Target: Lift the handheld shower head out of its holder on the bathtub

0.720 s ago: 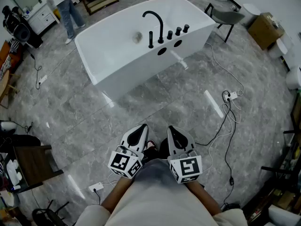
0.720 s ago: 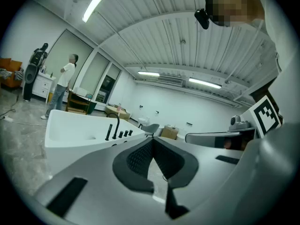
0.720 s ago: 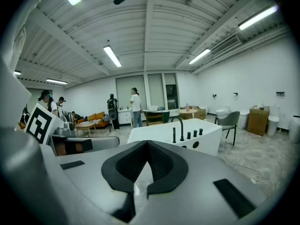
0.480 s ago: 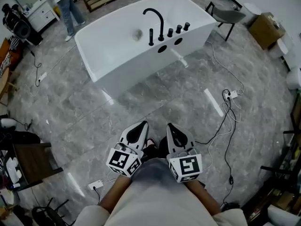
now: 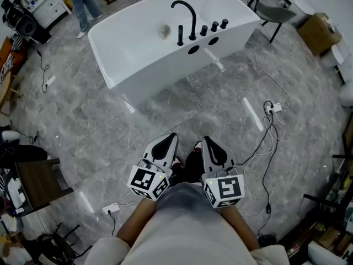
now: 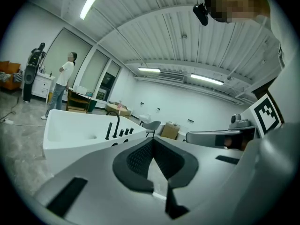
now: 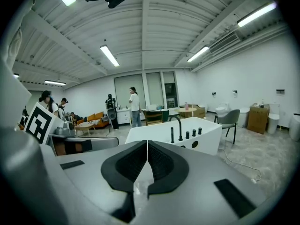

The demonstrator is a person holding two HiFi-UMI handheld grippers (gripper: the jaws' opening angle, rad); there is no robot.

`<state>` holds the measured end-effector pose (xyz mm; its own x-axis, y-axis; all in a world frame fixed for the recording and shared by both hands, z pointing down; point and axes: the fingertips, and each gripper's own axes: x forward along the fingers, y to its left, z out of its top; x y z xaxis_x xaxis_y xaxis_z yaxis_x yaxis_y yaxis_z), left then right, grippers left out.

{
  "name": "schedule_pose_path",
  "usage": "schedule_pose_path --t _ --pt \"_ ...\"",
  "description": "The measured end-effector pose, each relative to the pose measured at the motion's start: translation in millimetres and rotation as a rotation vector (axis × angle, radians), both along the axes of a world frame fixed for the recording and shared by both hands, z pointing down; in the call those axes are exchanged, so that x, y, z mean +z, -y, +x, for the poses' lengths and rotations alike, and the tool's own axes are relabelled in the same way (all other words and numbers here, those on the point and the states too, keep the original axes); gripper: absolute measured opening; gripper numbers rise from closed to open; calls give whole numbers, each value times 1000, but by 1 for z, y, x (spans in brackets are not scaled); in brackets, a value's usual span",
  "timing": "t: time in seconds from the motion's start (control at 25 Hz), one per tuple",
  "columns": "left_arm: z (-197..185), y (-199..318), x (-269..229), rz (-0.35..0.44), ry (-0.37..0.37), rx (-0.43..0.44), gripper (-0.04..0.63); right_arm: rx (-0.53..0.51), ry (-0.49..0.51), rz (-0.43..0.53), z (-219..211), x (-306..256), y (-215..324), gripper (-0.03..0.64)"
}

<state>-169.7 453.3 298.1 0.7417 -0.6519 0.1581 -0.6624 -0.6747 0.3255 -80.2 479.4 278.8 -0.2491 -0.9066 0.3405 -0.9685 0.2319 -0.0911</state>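
The white bathtub (image 5: pixel 138 65) stands well ahead on the grey marble floor. On its near rim are a black arched faucet (image 5: pixel 186 14), a slim black handheld shower head (image 5: pixel 180 36) upright in its holder, and three black knobs (image 5: pixel 214 26). My left gripper (image 5: pixel 170 138) and right gripper (image 5: pixel 207 141) are side by side close to my body, both shut and empty, far from the tub. The left gripper view shows its jaws (image 6: pixel 153 140) closed, with the shower head (image 6: pixel 108 131) small in the distance. In the right gripper view (image 7: pixel 147 142) the shower head (image 7: pixel 172 135) is also far off.
A person (image 5: pixel 84 3) stands beyond the tub's far left end. A grey chair (image 5: pixel 274 14) and a cardboard box (image 5: pixel 318 33) are at the right. Cables and a power strip (image 5: pixel 271 110) lie on the floor to the right; a dark side table (image 5: pixel 38 184) stands left.
The head view has shifted a little, so the tub sits slightly higher and further right. Both grippers stay shut and side by side.
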Motion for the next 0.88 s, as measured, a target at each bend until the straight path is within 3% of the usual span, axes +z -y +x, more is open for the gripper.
schedule_pose_path --t 0.36,0.88 --pt "48 52 -4 -24 4 -12 5 -46 46 -55 39 9 45 20" --pt "151 110 -5 -40 43 -12 5 -80 89 -45 137 10 105 21"
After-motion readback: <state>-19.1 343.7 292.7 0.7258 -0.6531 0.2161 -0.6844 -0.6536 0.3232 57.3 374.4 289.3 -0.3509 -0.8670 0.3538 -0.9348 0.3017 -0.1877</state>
